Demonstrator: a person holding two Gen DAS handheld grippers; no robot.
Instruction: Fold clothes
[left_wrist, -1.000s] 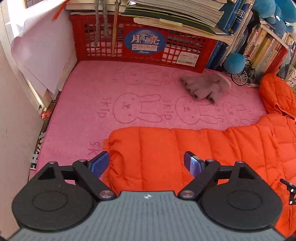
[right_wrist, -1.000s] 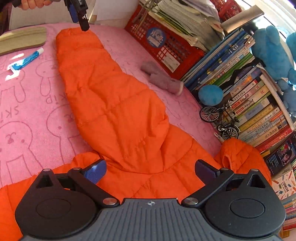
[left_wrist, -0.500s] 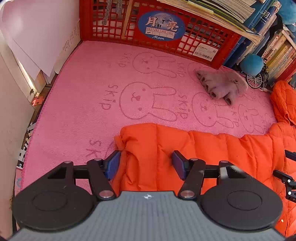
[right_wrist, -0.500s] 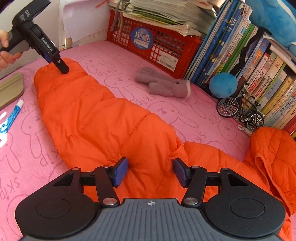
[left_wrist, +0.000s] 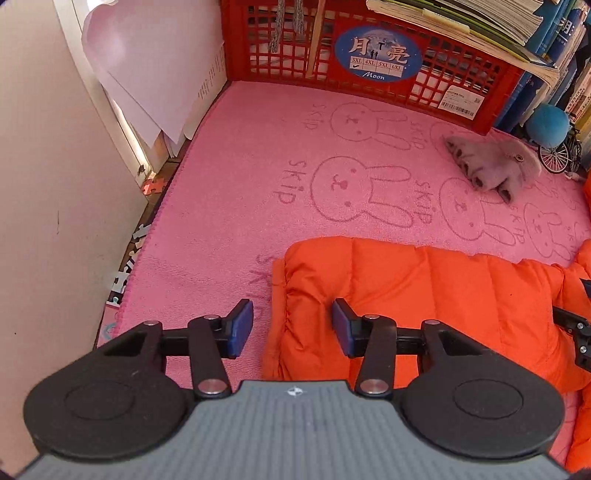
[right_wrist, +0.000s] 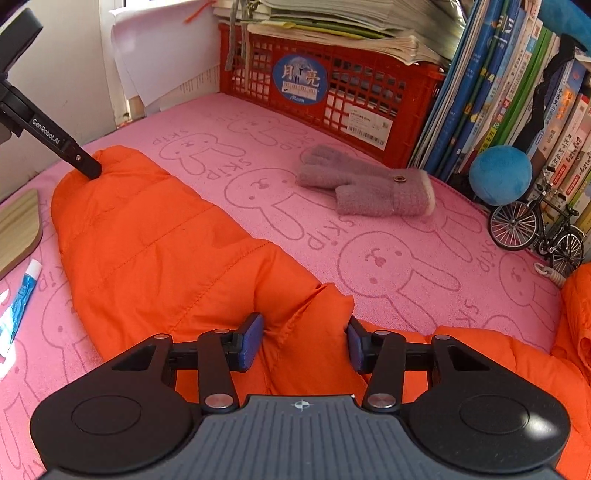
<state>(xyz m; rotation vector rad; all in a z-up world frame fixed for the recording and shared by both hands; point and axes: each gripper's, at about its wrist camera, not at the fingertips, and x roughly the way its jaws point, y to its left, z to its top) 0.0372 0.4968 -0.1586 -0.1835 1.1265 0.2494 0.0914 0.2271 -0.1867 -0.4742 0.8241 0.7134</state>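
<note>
Orange quilted jacket (right_wrist: 155, 236) lies on the pink bunny towel (left_wrist: 295, 166). The left hand-held gripper (left_wrist: 292, 328) straddles the sleeve's cuff edge, jaws apart. The right hand-held gripper (right_wrist: 306, 343) brackets a fabric ridge, pads not pressed together. Grey gloves (right_wrist: 369, 184) lie ahead.

The left black two-finger gripper (left_wrist: 293, 329) has blue rubber pads (left_wrist: 241, 328), silver pivot screws, round matte discs and a ribbed grey housing. The right black two-finger gripper (right_wrist: 306, 342) looks identical; "GenRobot.AI" marks the left one's finger.
</note>
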